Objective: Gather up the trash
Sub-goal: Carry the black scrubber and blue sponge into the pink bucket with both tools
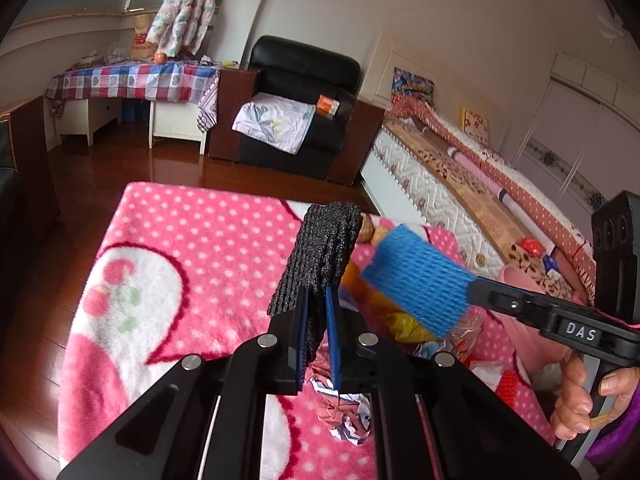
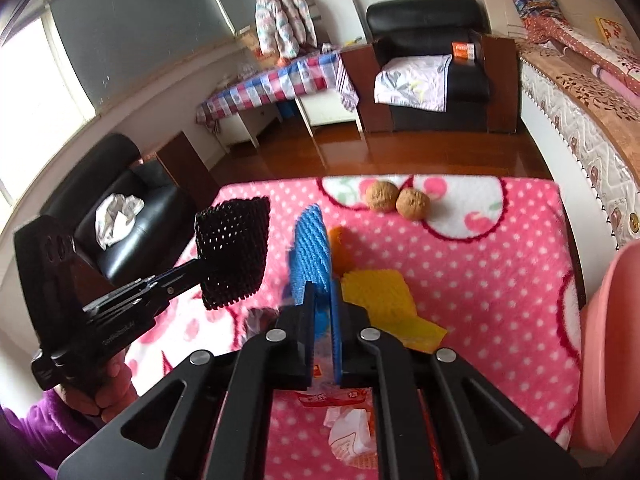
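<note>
My left gripper [image 1: 318, 300] is shut on a black foam net sleeve [image 1: 324, 248], which stands up from its jaws above the pink dotted blanket [image 1: 192, 264]. The right wrist view shows the same black sleeve [image 2: 234, 252] held out at the left. My right gripper [image 2: 322, 292] is shut on a blue foam net sleeve [image 2: 312, 248]. In the left wrist view that blue sleeve [image 1: 416, 280] hangs just to the right of the black one, apart from it. A yellow foam net [image 2: 376, 292] and an orange piece [image 2: 340, 248] lie on the blanket under the blue sleeve.
Two walnuts [image 2: 382, 197] sit near the blanket's far edge. A red and white wrapper [image 2: 348, 420] and crumpled paper [image 1: 344, 420] lie close below the grippers. A pink bin [image 2: 612, 340] stands at the right edge. A bed [image 1: 460, 184], black armchairs and wooden floor surround the table.
</note>
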